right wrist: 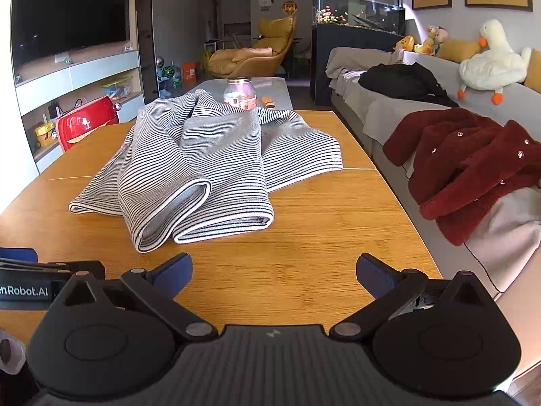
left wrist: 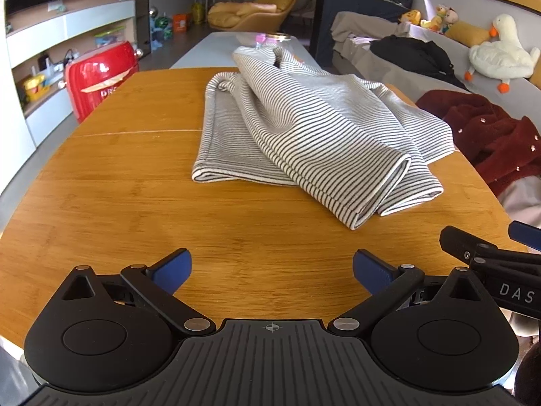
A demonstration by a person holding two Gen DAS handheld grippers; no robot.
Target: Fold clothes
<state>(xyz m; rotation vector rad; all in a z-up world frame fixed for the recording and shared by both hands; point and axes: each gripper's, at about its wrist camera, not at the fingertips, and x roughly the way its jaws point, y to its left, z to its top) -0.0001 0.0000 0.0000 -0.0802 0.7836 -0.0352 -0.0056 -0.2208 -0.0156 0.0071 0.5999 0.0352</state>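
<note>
A grey-and-white striped garment [left wrist: 304,128] lies loosely bunched on the wooden table [left wrist: 135,203], its two tube-like ends pointing toward me. It also shows in the right wrist view [right wrist: 209,162]. My left gripper [left wrist: 272,270] is open and empty, low over the table's near edge, short of the garment. My right gripper [right wrist: 274,272] is open and empty, also near the front edge, to the right of the left one. The right gripper's side shows at the right edge of the left wrist view [left wrist: 490,257].
A glass jar [right wrist: 239,94] stands on a grey table behind the garment. A grey sofa [right wrist: 389,115] runs along the right with a dark red fleece jacket [right wrist: 466,165], a black garment [right wrist: 402,81] and a plush duck [right wrist: 490,61]. A red case [left wrist: 101,77] stands at the left.
</note>
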